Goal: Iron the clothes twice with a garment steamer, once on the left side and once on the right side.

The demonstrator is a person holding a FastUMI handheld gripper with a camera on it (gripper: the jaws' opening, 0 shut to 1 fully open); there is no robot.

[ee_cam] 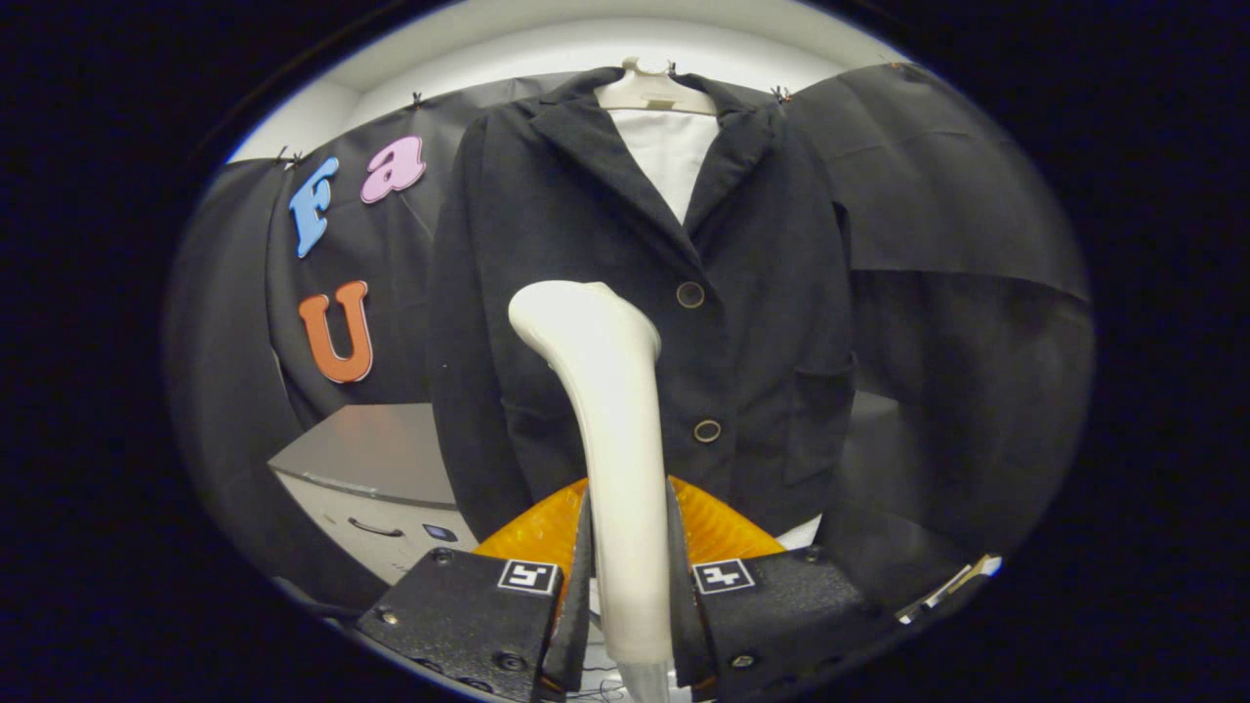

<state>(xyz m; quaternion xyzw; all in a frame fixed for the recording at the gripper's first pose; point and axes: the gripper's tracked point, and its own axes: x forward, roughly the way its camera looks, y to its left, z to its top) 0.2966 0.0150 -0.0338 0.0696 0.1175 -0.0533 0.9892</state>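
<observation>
Your gripper (630,586) is clenched on the cream plastic garment steamer (610,430): both fingers press against its handle from either side. The steamer's long axis runs straight ahead from the fingers and rises, its curved head ending in front of the dark buttoned jacket (645,312) that hangs on a pale hanger (652,90) over a white lining.

The jacket lies dead ahead and beyond the steamer. The head sits just to your left of the button line, level with the upper button (690,294). Whether the head touches the cloth cannot be told from this angle.

Judgement: the coming pass turns on that offset. You are placed over the left front panel; the right panel, with its pocket, lies across the buttons.

An orange ribbed part (532,532) shows behind the fingers; a grey cabinet (376,469) stands beyond the jacket's left edge.
</observation>
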